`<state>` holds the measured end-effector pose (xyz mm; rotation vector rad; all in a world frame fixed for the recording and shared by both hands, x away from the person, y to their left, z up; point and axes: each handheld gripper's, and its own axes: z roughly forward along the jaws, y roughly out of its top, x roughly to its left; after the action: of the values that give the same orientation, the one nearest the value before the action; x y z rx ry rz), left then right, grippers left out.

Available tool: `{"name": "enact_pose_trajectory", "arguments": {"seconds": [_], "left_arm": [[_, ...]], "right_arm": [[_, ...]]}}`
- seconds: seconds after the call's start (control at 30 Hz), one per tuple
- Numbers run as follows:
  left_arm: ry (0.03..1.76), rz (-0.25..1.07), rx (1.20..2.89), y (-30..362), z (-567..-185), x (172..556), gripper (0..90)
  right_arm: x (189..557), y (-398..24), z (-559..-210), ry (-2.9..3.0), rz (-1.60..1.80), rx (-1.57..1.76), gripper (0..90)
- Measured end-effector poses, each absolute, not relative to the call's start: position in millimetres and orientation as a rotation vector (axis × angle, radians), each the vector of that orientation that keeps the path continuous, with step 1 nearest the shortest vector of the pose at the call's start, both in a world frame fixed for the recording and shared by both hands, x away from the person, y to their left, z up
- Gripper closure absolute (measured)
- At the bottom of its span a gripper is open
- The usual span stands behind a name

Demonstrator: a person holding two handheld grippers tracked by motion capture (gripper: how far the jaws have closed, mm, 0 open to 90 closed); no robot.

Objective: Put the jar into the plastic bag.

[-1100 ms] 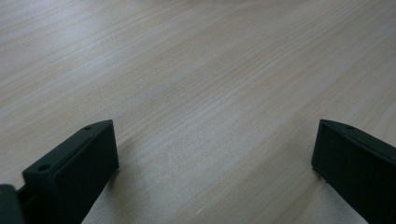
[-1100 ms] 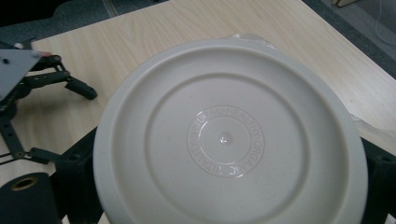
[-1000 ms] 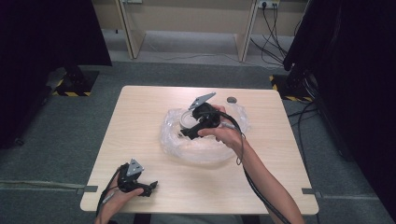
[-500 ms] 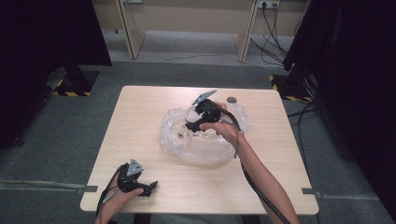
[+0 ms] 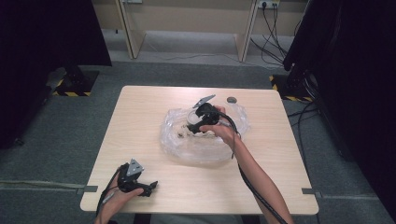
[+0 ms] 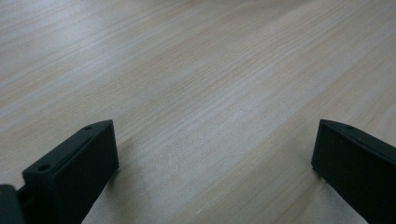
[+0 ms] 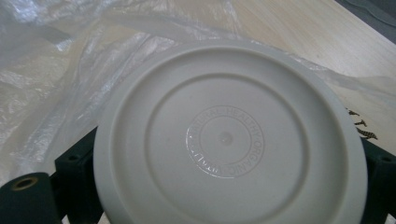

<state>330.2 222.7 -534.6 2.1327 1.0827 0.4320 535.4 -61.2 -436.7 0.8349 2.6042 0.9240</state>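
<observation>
A white round plastic container (image 7: 226,140) with embossed lettering on its flat face sits between the jaws of my right gripper (image 7: 229,164), which is shut on it. In the high view this gripper (image 5: 194,123) holds the container (image 5: 192,115) just over a crumpled clear plastic bag (image 5: 201,144) at the table's middle. The bag (image 7: 56,70) lies behind the container in the right gripper view. My left gripper (image 5: 150,187) rests near the front left edge. Its jaws stand wide apart over bare wood, so the left gripper (image 6: 215,154) is open and holds nothing.
A small dark round object (image 5: 231,99) lies on the light wooden table (image 5: 140,121) just behind the bag. Black cables trail from both grippers toward the front edge. Dark cabinets stand left and right of the table on the grey floor.
The right gripper has risen slightly over the bag with the white container, which now shows more clearly. The left gripper has stayed put.
</observation>
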Motion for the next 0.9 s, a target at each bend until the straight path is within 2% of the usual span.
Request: {"name": "enact_pose_trajectory", "arguments": {"seconds": [0.9], "left_arm": [[1.080, 0.435, 2.134, 223, -534, 330, 0.0]], "right_arm": [[541, -65, -475, 2.639, 0.912, 0.839, 9.8]]}}
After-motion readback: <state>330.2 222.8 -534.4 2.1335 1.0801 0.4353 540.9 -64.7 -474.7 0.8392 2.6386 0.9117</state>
